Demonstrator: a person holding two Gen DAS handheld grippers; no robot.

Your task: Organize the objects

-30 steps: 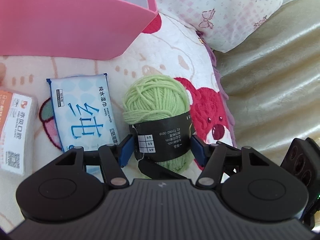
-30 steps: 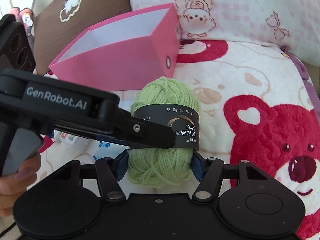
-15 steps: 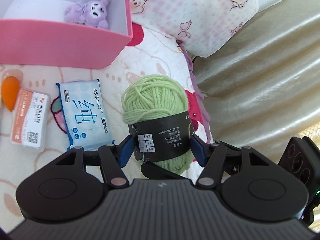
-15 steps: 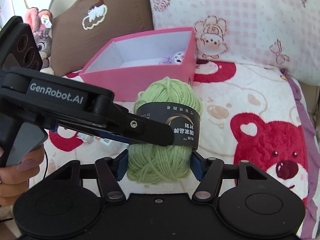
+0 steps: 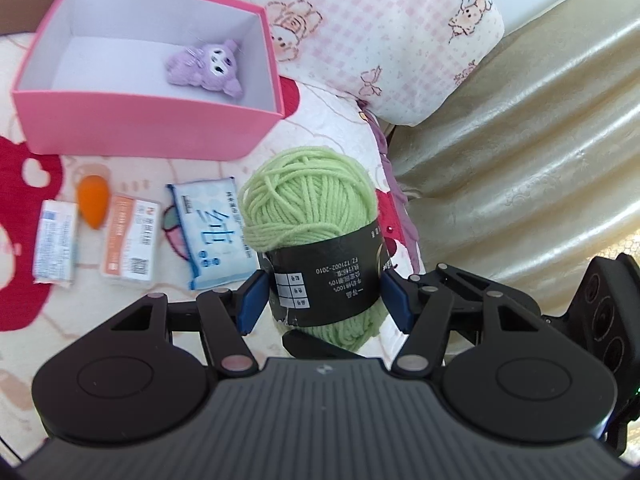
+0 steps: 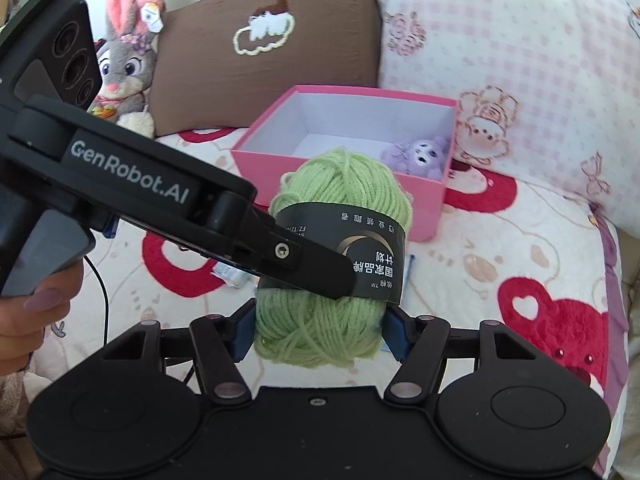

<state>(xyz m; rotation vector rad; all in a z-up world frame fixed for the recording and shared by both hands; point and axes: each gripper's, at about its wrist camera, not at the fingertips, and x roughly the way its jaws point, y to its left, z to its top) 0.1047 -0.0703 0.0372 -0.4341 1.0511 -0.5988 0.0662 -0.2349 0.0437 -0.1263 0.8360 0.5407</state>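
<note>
A green yarn ball [image 5: 310, 216] with a black paper band is held in the air above the bed by both grippers. My left gripper [image 5: 323, 304] is shut on its banded middle. My right gripper [image 6: 320, 330] is shut on its lower end [image 6: 316, 320]. The left gripper's body [image 6: 160, 204] crosses the right wrist view from the left. An open pink box [image 5: 132, 124] lies ahead on the blanket, also in the right wrist view [image 6: 344, 188]. It holds a small purple plush [image 5: 206, 68].
On the blanket in front of the box lie a blue wipes pack [image 5: 208, 232], an orange-white card pack [image 5: 130, 236], an orange sponge [image 5: 93, 200] and a white packet [image 5: 56, 240]. Pillows [image 6: 264, 48] and a rabbit plush [image 6: 124, 60] line the back. The bed edge [image 5: 400, 216] drops off right.
Both grippers have lifted the yarn ball higher off the blanket. The box interior and the purple plush have come into view.
</note>
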